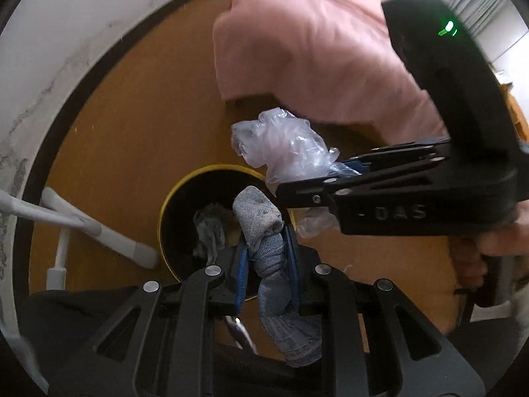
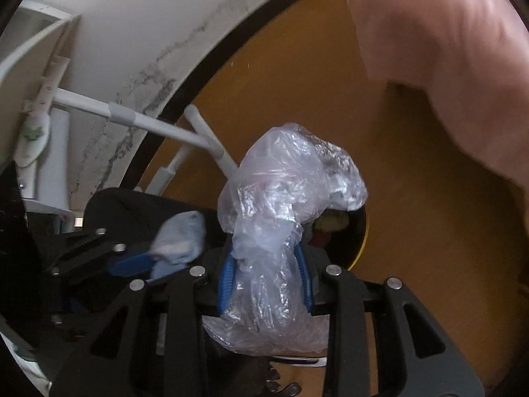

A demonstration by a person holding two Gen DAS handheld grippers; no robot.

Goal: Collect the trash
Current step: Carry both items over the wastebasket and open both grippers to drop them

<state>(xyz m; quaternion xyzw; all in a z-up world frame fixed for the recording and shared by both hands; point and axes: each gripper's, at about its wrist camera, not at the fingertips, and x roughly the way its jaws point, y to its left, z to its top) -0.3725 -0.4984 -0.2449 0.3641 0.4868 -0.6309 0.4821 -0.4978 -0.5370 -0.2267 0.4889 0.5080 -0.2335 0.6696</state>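
Left gripper (image 1: 269, 264), nearest the lens, is closed on a grey sock (image 1: 264, 231), pinched at its bunched middle with both ends drooping; the sock is soft, light and limp, so a mid-length pinch likely holds it best. Right gripper (image 2: 266, 274) is closed on a crumpled clear plastic bag (image 2: 284, 198), which looks light, slippery and springy, better clamped across a thick wad than by a loose edge. Both loads hang over the yellow-rimmed bin (image 1: 185, 183), already holding scraps, on the wooden floor (image 1: 132, 132). Beyond lies a pink cloth (image 1: 314, 49).
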